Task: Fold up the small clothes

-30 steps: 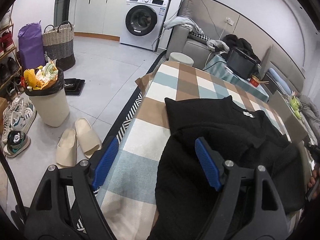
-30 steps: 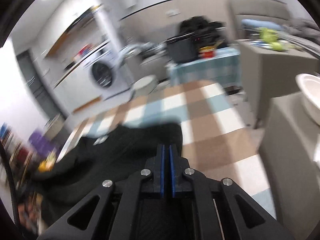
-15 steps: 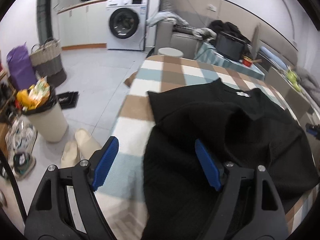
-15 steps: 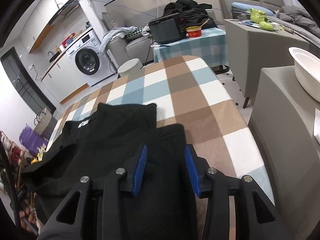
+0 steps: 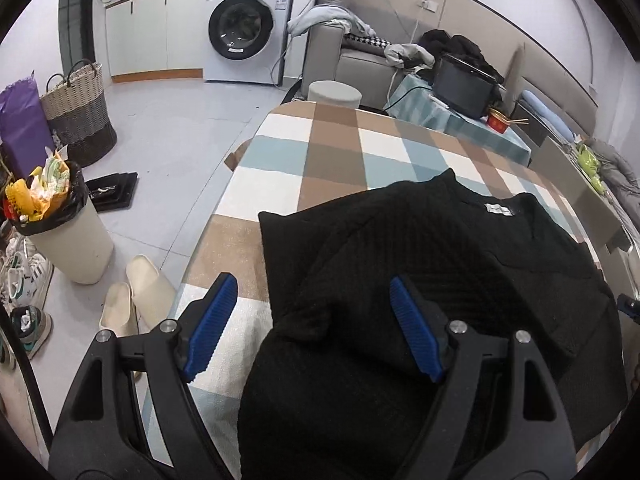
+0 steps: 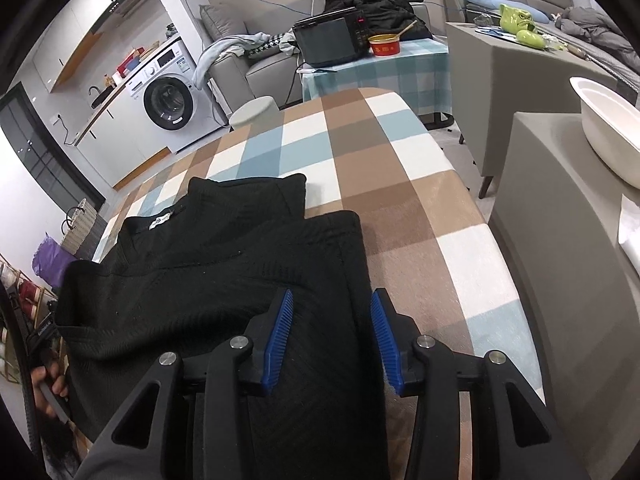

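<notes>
The black sweater [image 5: 420, 280] lies on the table [image 5: 320, 152], which is covered in a brown, white and pale blue checked cloth. It is partly folded, collar and white label [image 5: 498, 209] toward the far end, with one flap turned over the body. In the left wrist view, going left to right, a bin [image 5: 64, 232] stuffed with rubbish stands on the floor, a pair of cream slippers [image 5: 132, 300] lies beside the table edge, and a washing machine [image 5: 248, 28] stands against the far wall. The left gripper [image 5: 312, 320] hangs over the near left edge of the sweater, its jaws spread wide; the blue pads touch nothing, one over the cloth, one over the knit. In the right wrist view the right gripper [image 6: 330, 332] sits above the sweater's right-hand folded edge, jaws parted partway with the fabric edge lying between and below them, not pinched. To the right a white basin [image 6: 608, 128] rests on a grey cabinet [image 6: 568, 240].
</notes>
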A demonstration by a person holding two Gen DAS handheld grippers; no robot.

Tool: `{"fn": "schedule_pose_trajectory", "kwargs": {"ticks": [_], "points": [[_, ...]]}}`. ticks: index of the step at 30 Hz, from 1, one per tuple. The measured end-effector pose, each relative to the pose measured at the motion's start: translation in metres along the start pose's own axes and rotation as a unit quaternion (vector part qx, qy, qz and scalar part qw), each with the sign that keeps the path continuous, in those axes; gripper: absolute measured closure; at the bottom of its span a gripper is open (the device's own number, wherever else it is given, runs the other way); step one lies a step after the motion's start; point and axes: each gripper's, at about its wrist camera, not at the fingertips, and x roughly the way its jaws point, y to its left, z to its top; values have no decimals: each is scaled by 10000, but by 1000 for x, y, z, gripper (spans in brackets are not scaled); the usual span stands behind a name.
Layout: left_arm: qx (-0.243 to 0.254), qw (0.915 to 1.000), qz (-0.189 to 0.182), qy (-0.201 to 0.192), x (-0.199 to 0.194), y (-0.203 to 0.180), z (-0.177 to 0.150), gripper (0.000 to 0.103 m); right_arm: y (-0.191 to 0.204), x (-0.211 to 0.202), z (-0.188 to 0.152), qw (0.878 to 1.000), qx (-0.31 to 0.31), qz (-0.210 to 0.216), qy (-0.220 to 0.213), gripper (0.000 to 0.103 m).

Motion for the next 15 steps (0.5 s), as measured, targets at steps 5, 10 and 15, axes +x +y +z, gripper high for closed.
{"fn": "schedule_pose_trajectory", "kwargs": {"ticks": [5,10,15], "points": [[349,9993,71,69,10,-14,1,30,-4,-1,0,10000,59,18,18,59],[645,9976,-8,269,21,-27,-1,87,-1,0,-2,10000,-11,30,69,59],[369,9983,-269,-357,-13,-17,-2,98,-2,0,-1,10000,-30,24,55,59]]}}
